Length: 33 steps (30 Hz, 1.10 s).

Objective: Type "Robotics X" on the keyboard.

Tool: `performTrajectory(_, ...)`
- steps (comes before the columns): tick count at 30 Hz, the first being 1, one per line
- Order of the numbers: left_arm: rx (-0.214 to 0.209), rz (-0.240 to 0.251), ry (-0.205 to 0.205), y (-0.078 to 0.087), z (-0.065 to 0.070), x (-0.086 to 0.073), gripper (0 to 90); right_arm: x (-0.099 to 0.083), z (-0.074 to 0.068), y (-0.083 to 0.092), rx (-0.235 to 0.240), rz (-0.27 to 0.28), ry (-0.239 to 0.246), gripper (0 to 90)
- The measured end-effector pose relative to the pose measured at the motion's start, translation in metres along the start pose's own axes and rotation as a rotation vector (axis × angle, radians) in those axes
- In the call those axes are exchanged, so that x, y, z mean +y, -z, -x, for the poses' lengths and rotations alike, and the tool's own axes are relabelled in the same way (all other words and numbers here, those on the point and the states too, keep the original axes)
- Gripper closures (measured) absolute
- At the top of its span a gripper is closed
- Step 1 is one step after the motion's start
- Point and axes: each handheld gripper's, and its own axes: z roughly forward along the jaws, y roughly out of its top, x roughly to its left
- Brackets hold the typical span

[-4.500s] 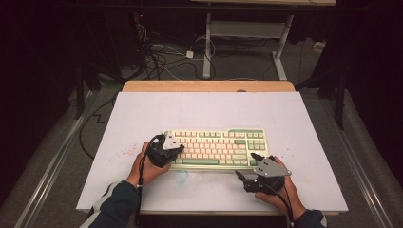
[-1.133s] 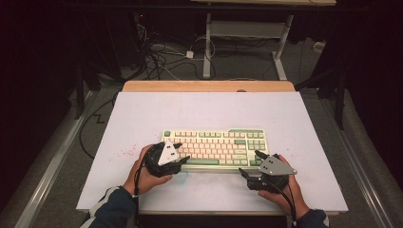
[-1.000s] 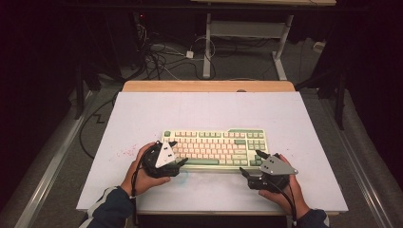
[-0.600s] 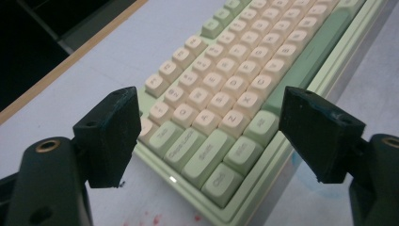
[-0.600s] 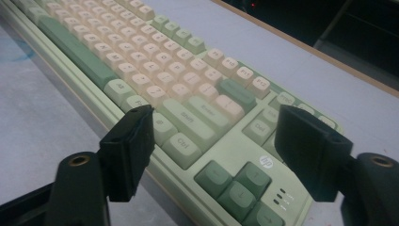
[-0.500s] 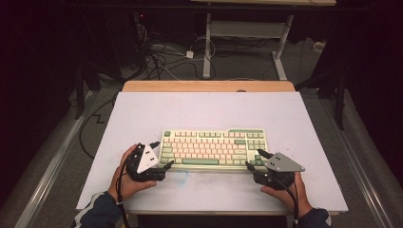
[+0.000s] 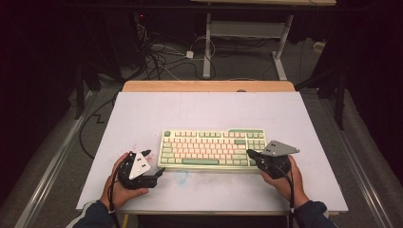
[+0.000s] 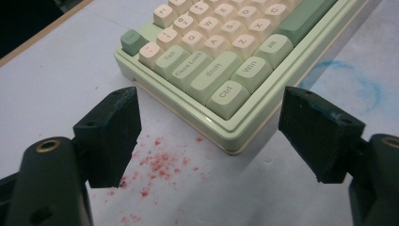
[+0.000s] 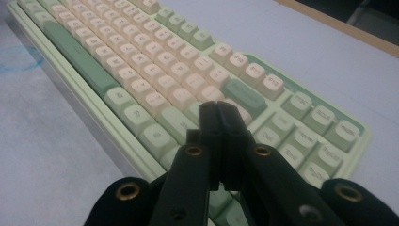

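Near the front edge of the table: both grippers, one at each end of the keyboard [image 7: 212, 148].
Right gripper [image 9: 219, 110]: jaws pressed flat together with nothing between them, having just been closing; the joined tips hang over the keys at the keyboard's right end, and whether they touch a key cannot be told.
Right gripper, high view [image 7: 250, 154]: tip at the keyboard's right front corner, grey plate on top, the hand behind it.
Left gripper [image 8: 209, 106]: jaws spread wide and empty; the keyboard's near left corner, by the Ctrl key, lies between and beyond the two pads, apart from both.
Left gripper, high view [image 7: 153, 163]: just off the keyboard's left front corner, resting low over the table.
Keyboard: pale green case with cream and green keys, lying flat and square to the table's front edge, in its front half.
Table [image 7: 204, 111]: white top with a wooden strip along the far edge.
Marks: red specks [image 8: 157, 162] beside the left jaw; a faint blue smear [image 7: 180, 176] before the keyboard.
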Motion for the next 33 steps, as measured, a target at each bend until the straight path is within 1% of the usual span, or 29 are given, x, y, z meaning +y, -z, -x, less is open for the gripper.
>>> performTrajectory(3, -0.004, -0.013, -0.004, -0.002, 0.002, -0.002, 20.4, 0.006, -0.003, -0.009, 0.014, -0.016, 0.019, 90.0)
performTrajectory(6, -0.01, -0.023, -0.01, -0.003, 0.004, -0.004, 20.4, 0.008, -0.005, -0.018, 0.027, -0.035, 0.031, 90.0)
performTrajectory(10, -0.012, -0.029, -0.013, -0.004, 0.004, -0.005, 20.5, 0.008, -0.007, -0.027, 0.036, -0.062, 0.034, 90.0)
performTrajectory(12, -0.018, -0.027, -0.01, -0.004, 0.005, -0.005, 20.5, 0.007, -0.006, -0.03, 0.042, -0.07, 0.031, 90.0)
performTrajectory(14, -0.015, -0.03, -0.015, -0.004, 0.005, -0.005, 20.6, 0.006, -0.007, -0.032, 0.045, -0.076, 0.035, 90.0)
performTrajectory(18, -0.015, -0.031, -0.015, -0.004, 0.004, -0.004, 21.2, 0.004, -0.007, -0.034, 0.039, -0.087, 0.034, 90.0)
performTrajectory(21, -0.023, -0.025, -0.001, -0.003, 0.005, -0.002, 24.2, 0.002, -0.006, -0.036, 0.041, -0.097, 0.029, 90.0)
performTrajectory(22, -0.024, -0.024, -0.002, -0.002, 0.005, -0.001, 26.3, 0.0, -0.006, -0.036, 0.043, -0.086, 0.024, 90.0)
performTrajectory(24, -0.024, -0.021, 0.005, -0.002, 0.004, 0.001, 29.0, 0.0, -0.007, -0.036, 0.042, -0.086, 0.024, 90.0)
performTrajectory(26, -0.03, -0.016, 0.015, 0.001, 0.003, 0.003, 34.2, 0.0, -0.007, -0.036, 0.042, -0.084, 0.02, 90.0)
performTrajectory(29, -0.048, -0.004, 0.026, 0.005, 0.002, 0.008, 47.1, -0.001, -0.007, -0.036, 0.042, -0.081, 0.021, 90.0)
performTrajectory(32, -0.071, -0.003, 0.051, 0.008, 0.002, 0.014, 64.2, -0.002, -0.007, -0.036, 0.042, -0.078, 0.02, 90.0)
performTrajectory(33, -0.072, -0.001, 0.056, 0.008, 0.002, 0.015, 68.3, -0.002, -0.007, -0.036, 0.041, -0.077, 0.02, 90.0)
